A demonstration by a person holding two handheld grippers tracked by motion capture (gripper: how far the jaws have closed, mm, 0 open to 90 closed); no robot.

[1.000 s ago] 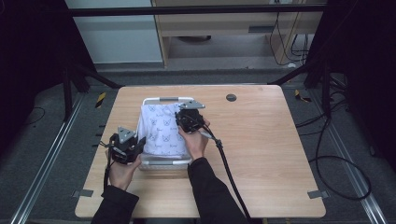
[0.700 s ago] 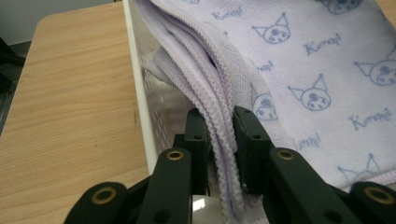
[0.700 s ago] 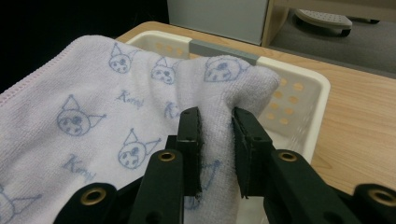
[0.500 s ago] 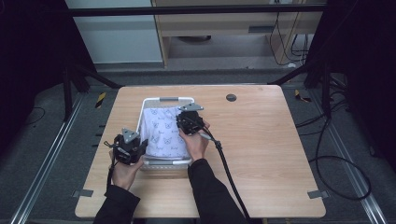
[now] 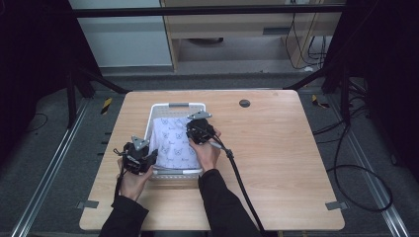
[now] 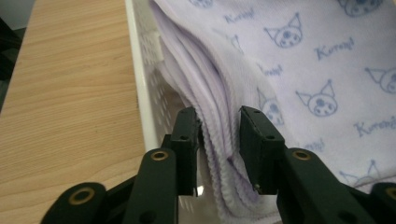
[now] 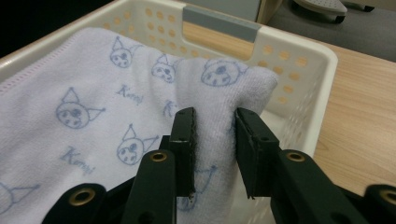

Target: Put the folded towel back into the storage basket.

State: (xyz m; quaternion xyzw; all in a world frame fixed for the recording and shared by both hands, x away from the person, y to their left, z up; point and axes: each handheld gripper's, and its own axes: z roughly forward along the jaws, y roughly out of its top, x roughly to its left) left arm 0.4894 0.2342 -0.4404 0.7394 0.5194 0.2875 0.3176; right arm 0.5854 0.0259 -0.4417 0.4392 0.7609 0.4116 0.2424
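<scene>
Both grippers' jaws have just been opening, releasing the towel [image 5: 174, 143] into the basket [image 5: 177, 105]: left gripper [image 6: 219, 135] and right gripper [image 7: 214, 140] are loosely straddling folds; withdrawing comes next.

You had one readable word before you: a slanted blue script reading roughly "Kuromi", repeated between cartoon cat-like faces across the pale lilac terry towel [image 6: 299, 60] lying in the white perforated plastic basket [image 7: 299, 60].
</scene>
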